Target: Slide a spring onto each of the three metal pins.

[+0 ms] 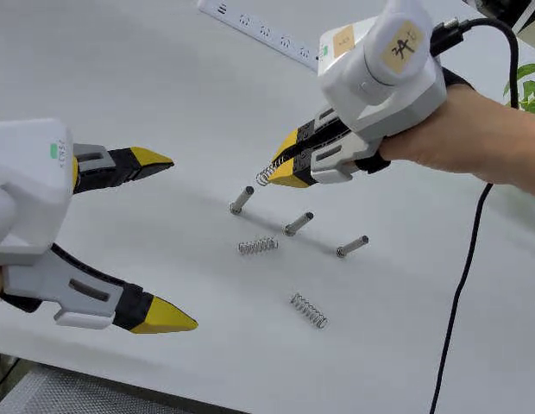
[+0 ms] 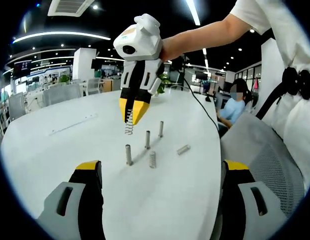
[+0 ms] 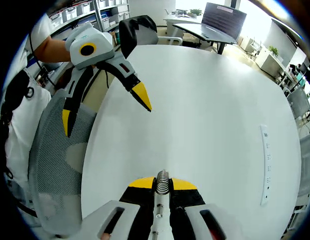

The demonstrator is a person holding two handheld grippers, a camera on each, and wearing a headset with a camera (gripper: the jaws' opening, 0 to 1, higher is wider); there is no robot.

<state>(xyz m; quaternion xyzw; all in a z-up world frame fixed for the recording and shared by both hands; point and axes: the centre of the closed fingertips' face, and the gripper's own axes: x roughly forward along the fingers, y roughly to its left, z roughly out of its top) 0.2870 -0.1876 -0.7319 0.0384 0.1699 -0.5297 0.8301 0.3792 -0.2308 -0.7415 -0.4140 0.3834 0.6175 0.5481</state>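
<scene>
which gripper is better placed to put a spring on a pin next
Right. The right gripper is shut on a spring and hangs close above a pin; the left gripper is open, empty and off to the side.

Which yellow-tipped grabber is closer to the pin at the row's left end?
Right. The right gripper, shut on a spring, hovers just beside that pin; the left gripper hangs open farther off.

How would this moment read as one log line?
right gripper: shut on spring, over end pin | left gripper: open | pins: bare | two springs: on table
</scene>
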